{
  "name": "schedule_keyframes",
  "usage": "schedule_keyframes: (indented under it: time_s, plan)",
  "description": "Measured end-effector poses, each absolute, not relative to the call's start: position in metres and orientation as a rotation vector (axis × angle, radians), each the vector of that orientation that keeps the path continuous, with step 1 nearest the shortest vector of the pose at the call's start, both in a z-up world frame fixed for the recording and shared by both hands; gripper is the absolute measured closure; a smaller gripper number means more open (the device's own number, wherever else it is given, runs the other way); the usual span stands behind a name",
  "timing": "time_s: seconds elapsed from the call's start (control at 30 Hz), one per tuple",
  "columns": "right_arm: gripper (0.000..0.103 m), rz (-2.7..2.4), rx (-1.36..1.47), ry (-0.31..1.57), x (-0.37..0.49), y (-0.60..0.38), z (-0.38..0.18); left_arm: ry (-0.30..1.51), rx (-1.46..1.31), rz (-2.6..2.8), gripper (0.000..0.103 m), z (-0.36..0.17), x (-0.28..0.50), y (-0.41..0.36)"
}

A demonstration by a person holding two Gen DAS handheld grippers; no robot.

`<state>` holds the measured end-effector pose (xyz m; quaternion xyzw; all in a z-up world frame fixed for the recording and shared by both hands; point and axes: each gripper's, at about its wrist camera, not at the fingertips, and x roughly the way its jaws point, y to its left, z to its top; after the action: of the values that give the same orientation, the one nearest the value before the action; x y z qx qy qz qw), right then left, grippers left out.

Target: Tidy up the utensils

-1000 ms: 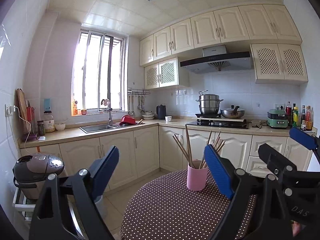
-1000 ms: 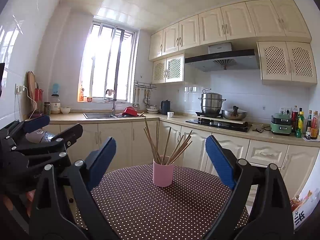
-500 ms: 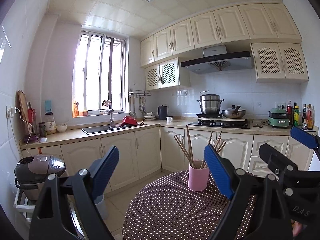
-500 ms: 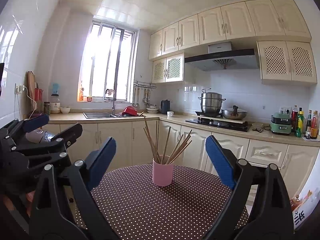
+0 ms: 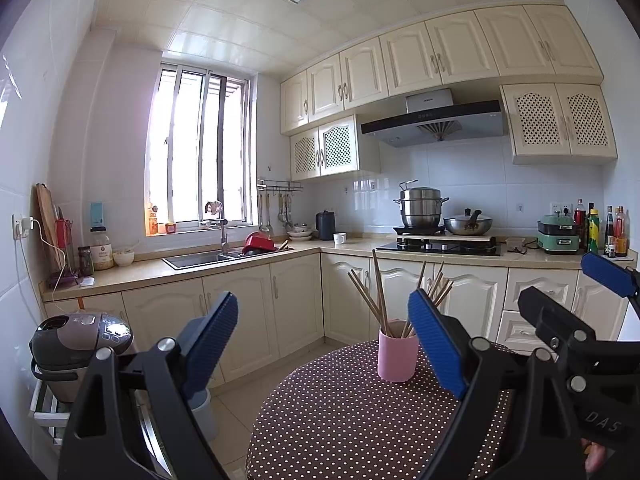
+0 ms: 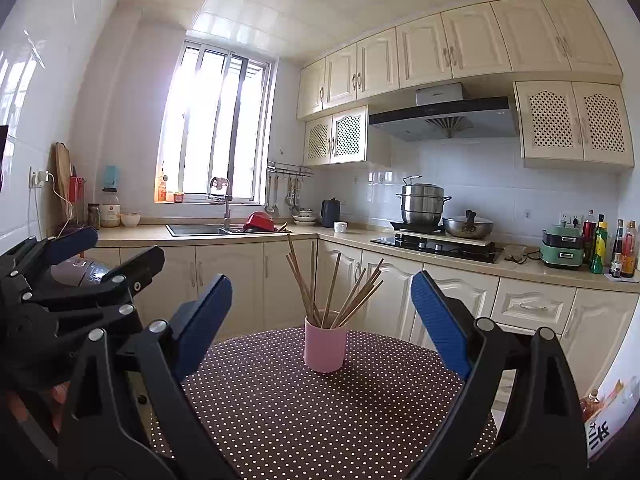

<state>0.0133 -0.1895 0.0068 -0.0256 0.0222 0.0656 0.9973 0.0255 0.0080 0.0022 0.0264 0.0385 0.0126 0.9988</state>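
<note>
Left gripper [image 5: 324,344]: released, blue pads spread wide, grasping nothing, raised above the table [image 5: 340,420] edge. Right gripper [image 6: 320,316]: released, pads equally spread, empty, aimed straight at the pink cup [image 6: 325,345]. Cup upright on the round brown table with white dots, toward its far edge, well apart from both grippers. Wooden chopsticks [image 6: 332,296] standing in the cup, fanned outward; count unclear. Behind: counter with sink [image 6: 198,230] and stove [image 6: 436,246] carrying 2 pots.
</note>
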Motion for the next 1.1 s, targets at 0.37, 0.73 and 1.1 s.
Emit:
schedule_keyframes:
  time_s: [0.37, 0.73, 1.1]
  plan:
    - [0.013, 0.131, -0.048, 0.045, 0.0127, -0.1905, 0.0070, 0.076, 0.057, 0.025, 0.017, 0.0027, 0.0255, 0.0083]
    - [0.013, 0.127, -0.048, 0.051, 0.0125, -0.1918, 0.0064, 0.080, 0.063, 0.026, 0.017, 0.0032, 0.0251, 0.0090]
    - [0.013, 0.126, -0.047, 0.055, 0.0135, -0.1922, 0.0051, 0.083, 0.065, 0.025, 0.017, 0.0019, 0.0248, 0.0106]
